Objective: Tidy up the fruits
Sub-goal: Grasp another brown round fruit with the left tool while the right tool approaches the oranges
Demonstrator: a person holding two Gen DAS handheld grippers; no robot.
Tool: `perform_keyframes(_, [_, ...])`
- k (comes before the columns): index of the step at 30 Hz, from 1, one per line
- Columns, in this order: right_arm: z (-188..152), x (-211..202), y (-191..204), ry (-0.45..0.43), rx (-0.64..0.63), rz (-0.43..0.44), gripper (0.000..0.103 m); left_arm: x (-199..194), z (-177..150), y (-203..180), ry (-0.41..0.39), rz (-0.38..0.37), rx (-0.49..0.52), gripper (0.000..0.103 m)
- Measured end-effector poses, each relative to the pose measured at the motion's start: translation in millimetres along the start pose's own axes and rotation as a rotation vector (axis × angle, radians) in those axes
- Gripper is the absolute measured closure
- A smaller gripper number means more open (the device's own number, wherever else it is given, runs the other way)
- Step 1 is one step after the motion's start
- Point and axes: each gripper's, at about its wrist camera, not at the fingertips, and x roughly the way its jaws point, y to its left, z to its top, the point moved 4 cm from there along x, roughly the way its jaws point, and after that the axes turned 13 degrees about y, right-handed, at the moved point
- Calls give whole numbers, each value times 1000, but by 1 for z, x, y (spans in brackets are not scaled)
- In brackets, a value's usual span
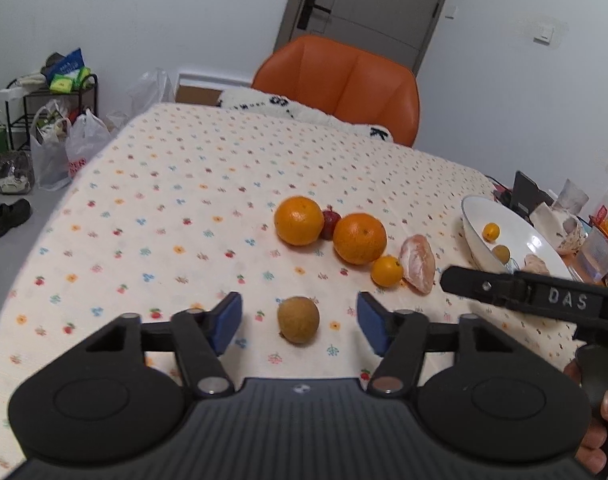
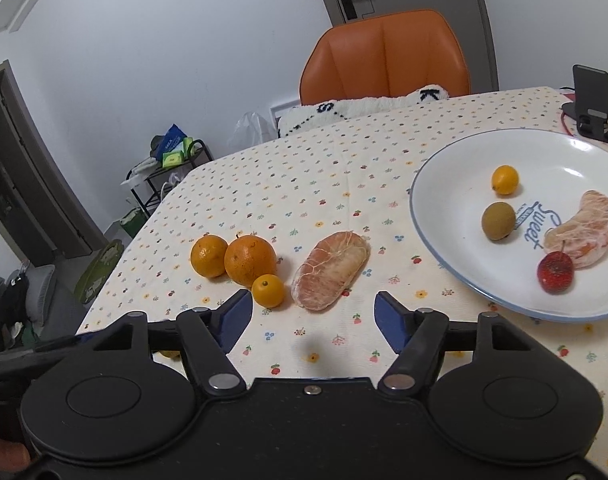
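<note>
Left wrist view: the left gripper (image 1: 300, 322), jaws wide and empty, brackets a small brown fruit (image 1: 298, 319) at lower centre.

Right wrist view: the right gripper (image 2: 313, 314), also wide and empty, faces a peeled citrus segment (image 2: 331, 270) just ahead, its long axis slanting up-right; the plate (image 2: 455, 152) lies at right.

Oranges (image 2: 232, 258) left of plate (image 2: 443, 216) (segment (image 2: 329, 270) between).

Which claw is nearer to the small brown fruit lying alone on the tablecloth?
Left. The left claw is open with the small brown fruit between its fingers; the right claw is open farther right, facing the peeled pomelo segment.
</note>
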Motion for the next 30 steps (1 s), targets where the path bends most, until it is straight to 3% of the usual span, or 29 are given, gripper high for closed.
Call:
perform_keyframes(2, [2,3,1,3,-2,-1,38,5,-1,0,14,-8,-2,57])
perform_keyframes(4, [4,6,2,7,-5,0,38,9,-1,2,24,-13,-5,75])
perform_keyframes(6, [6,10,3,14,-6,2,38,9,0,5,20,-11,-7,80])
perform_keyframes(30, [35,49,50,36,-103,50,38,0,21,53,-17,13,-94,80])
